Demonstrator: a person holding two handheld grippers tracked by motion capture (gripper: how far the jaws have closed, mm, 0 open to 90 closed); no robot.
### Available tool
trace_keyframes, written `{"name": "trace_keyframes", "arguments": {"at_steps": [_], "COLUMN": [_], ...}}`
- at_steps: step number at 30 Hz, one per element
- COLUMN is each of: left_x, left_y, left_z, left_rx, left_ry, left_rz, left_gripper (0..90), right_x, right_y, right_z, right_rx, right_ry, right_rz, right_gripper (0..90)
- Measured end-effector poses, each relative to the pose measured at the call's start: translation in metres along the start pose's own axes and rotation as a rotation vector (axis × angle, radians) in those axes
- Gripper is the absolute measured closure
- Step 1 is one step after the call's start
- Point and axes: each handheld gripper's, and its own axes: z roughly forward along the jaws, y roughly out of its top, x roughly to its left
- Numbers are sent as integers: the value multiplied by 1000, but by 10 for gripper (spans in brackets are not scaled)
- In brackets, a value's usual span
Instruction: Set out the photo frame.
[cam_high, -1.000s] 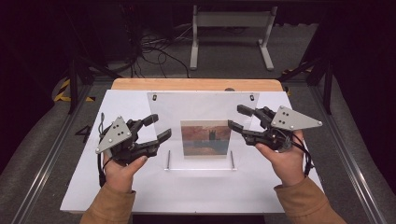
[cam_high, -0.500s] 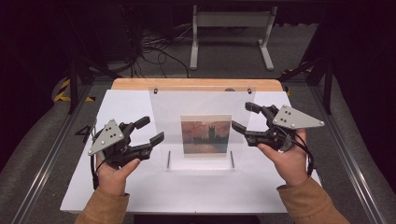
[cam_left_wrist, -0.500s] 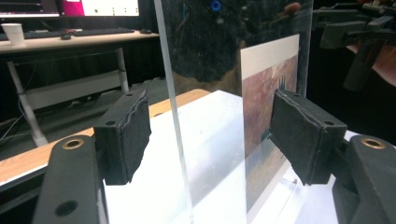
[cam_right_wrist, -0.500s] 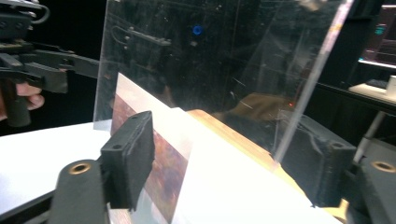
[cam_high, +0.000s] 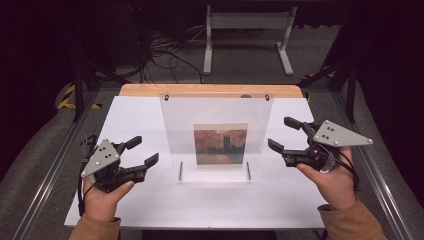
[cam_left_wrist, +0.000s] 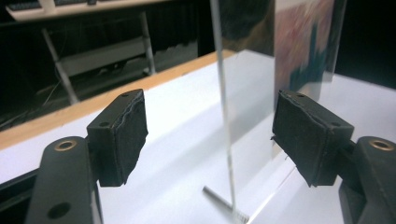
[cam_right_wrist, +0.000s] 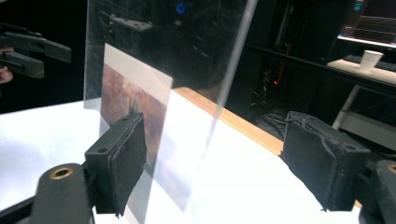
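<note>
Both grippers have drawn back from the clear frame (cam_high: 216, 137), fingers just opened, on the white table (cam_high: 150, 210).

No lettering can be read anywhere; the framed picture (cam_high: 220, 145) seemingly bears none

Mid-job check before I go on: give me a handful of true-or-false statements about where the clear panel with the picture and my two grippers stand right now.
1. The clear acrylic panel holding a reddish painting print stands upright on the white tabletop. True.
2. The left gripper is clamped on the panel's edge. False: its jaws are open, having just been opening, and it sits apart from the panel.
3. The right gripper has open jaws, clear of the panel. True; they have just been opening.
4. The print lies flat on the table. False: it is upright inside the panel.
5. Two thin metal pins sit at the panel's base. True.
</note>
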Motion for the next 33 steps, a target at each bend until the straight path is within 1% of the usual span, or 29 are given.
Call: {"name": "trace_keyframes", "arguments": {"at_steps": [4, 7, 9, 10, 13, 14, 15, 17, 18, 19, 20, 21, 22, 23, 25, 27, 28, 31, 33], "left_x": [8, 13, 16, 18, 22, 22, 24, 26, 27, 27, 27, 28, 29, 29, 30, 30, 30, 29, 29], "left_y": [-10, -17, -22, -25, -33, -33, -37, -41, -46, -46, -48, -51, -54, -56, -60, -64, -66, -72, -76], "left_z": [-6, -10, -11, -11, -10, -10, -9, -7, -5, -5, -5, -3, -3, -3, -4, -4, -4, -3, -2], "left_rx": [18, 24, 9, 1, -9, -9, -4, 4, 27, 27, 40, 45, 54, 55, 55, 50, 48, 41, 46], "left_ry": [5, 8, -7, -13, -11, -11, -17, -22, -20, -20, -19, -21, -29, -30, -35, -44, -51, -76, -84], "left_rz": [-19, -39, -66, -72, -63, -63, -64, -64, -57, -57, -49, -55, -58, -61, -64, -56, -52, -65, -74], "left_gripper": [238, 213, 182, 165, 162, 161, 160, 159, 157, 164, 164, 166, 162, 158, 153, 152, 152, 152, 153], "right_x": [-6, -10, -12, -13, -15, -15, -17, -17, -19, -19, -20, -20, -21, -22, -23, -23, -23, -24, -24], "right_y": [-6, -15, -20, -23, -31, -31, -38, -40, -47, -47, -51, -56, -62, -68, -76, -84, -88, -102, -112], "right_z": [-14, -23, -27, -29, -34, -34, -37, -38, -40, -40, -40, -40, -41, -41, -41, -41, -40, -38, -35], "right_rx": [10, 29, 36, 38, 49, 49, 54, 57, 68, 68, 74, 79, 80, 76, 88, 104, 105, 105, 128], "right_ry": [-23, -38, -44, -45, -54, -54, -64, -65, -71, -71, -74, -74, -75, -74, -73, -79, -73, -54, -54], "right_rz": [17, 34, 42, 47, 63, 63, 75, 77, 95, 95, 103, 109, 127, 139, 141, 139, 144, 156, 168], "right_gripper": [206, 195, 193, 192, 183, 183, 181, 178, 177, 177, 177, 177, 177, 177, 176, 177, 176, 176, 175]}}
